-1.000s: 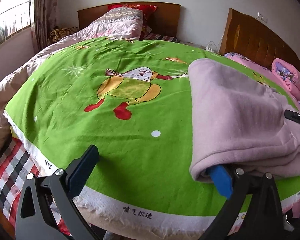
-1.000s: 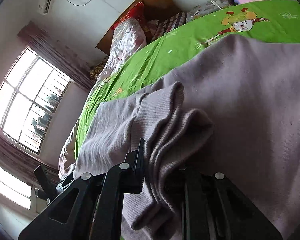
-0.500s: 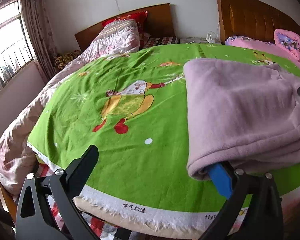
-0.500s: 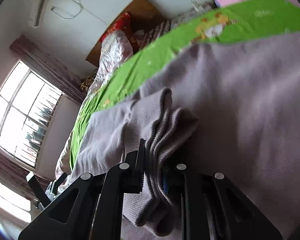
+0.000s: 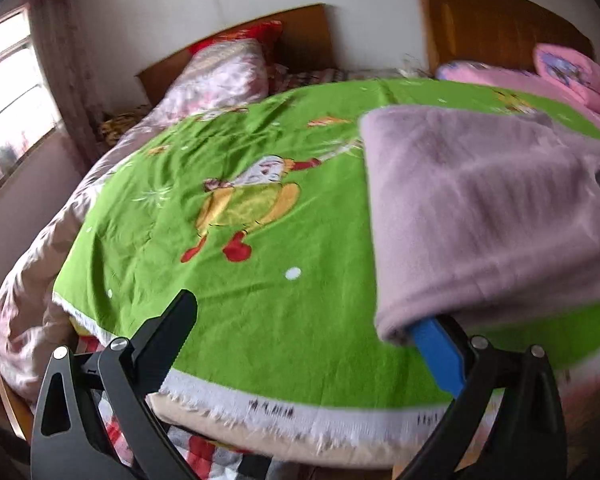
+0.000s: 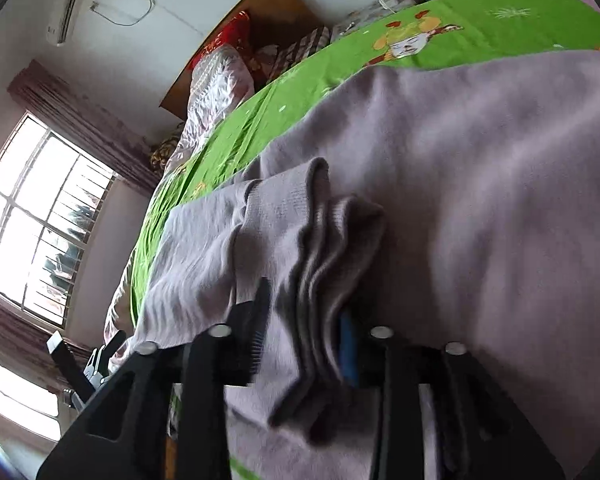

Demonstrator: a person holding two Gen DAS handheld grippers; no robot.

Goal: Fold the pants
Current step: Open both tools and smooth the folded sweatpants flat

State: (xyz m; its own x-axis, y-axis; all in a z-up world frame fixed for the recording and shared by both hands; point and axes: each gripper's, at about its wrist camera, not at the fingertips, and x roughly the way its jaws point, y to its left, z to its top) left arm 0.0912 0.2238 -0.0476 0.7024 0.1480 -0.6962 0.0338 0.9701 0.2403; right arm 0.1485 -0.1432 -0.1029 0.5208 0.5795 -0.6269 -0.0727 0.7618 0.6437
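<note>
On bed: pants [image 5: 488,216] lie folded on green sheet [image 5: 260,200], right half, near the front edge.
Right gripper [image 6: 304,332]: fingers have just been opening; cuff bundle [image 6: 320,264] sits between them, slack, no longer pinched.
Left gripper [image 5: 312,336]: fingers wide apart, blue one tucked under fold corner.
Meaning: fold looks placed, release underway.
Count: one pants, two grippers, two headboards.

Soft cloth over polished wood

The pants [image 5: 480,208] are matt, fuzzy lilac fleece with ribbed knit cuffs [image 6: 300,216]. The green sheet [image 5: 260,264] is thin printed cotton with a frayed white edge. The headboards [image 5: 500,28] are smooth glossy wood. The left gripper [image 5: 312,336] is matt black plastic with shiny metal pins.
</note>
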